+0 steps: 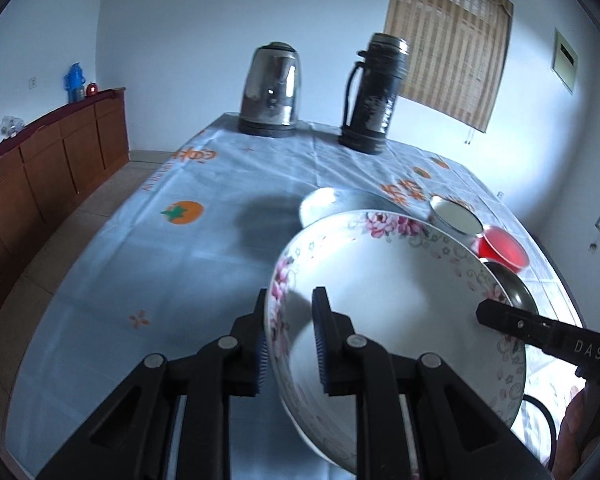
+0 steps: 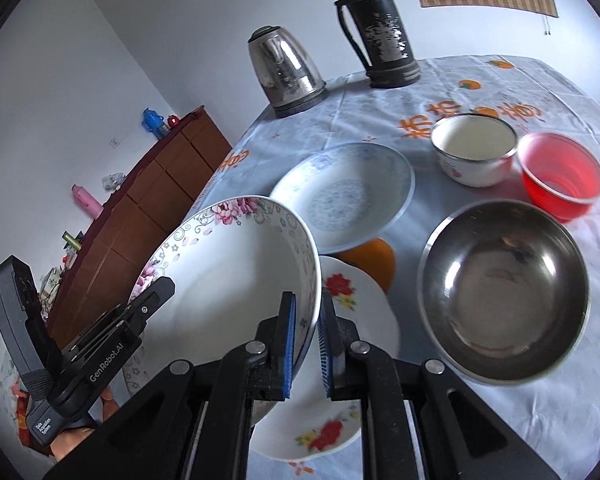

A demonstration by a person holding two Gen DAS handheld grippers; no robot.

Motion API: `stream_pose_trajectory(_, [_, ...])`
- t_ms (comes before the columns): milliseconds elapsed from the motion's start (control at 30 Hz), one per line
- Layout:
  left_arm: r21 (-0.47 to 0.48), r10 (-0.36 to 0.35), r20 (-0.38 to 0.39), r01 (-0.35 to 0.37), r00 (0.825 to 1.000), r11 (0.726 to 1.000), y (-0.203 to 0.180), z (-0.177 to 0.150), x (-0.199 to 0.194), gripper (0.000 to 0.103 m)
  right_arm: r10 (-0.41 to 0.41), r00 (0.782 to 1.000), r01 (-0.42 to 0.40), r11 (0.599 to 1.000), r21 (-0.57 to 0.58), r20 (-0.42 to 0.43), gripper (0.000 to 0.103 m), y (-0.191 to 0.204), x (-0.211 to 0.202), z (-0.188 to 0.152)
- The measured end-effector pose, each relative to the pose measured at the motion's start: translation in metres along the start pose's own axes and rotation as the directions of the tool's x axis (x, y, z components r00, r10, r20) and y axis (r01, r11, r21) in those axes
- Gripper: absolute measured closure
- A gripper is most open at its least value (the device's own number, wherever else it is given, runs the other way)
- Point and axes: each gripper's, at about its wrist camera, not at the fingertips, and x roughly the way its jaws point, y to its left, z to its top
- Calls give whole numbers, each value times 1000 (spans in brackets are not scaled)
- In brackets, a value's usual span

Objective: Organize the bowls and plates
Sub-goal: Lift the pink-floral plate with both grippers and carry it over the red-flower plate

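Both grippers clamped on floral bowl (image 2: 236,280) rim — left gripper (image 1: 290,340) one side, right gripper (image 2: 306,344) opposite; bowl tilted, above red-flower plate (image 2: 340,360), beside steel bowl (image 2: 504,292) on table (image 1: 140,240).

Black grippers (image 1: 288,344), blue-ribbed jaws, silver screws
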Motion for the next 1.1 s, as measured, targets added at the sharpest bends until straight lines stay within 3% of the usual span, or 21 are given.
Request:
stream_pose_trajectory(467, [30, 8, -52, -7, 999, 1000, -23, -35, 1, 86, -26, 999, 27, 999, 44, -24, 91, -33, -8, -39])
stream_pose_trajectory(1100, [12, 8, -91, -7, 996, 1000, -17, -45, 17, 85, -70, 997, 71, 997, 27, -31, 91, -33, 7, -45])
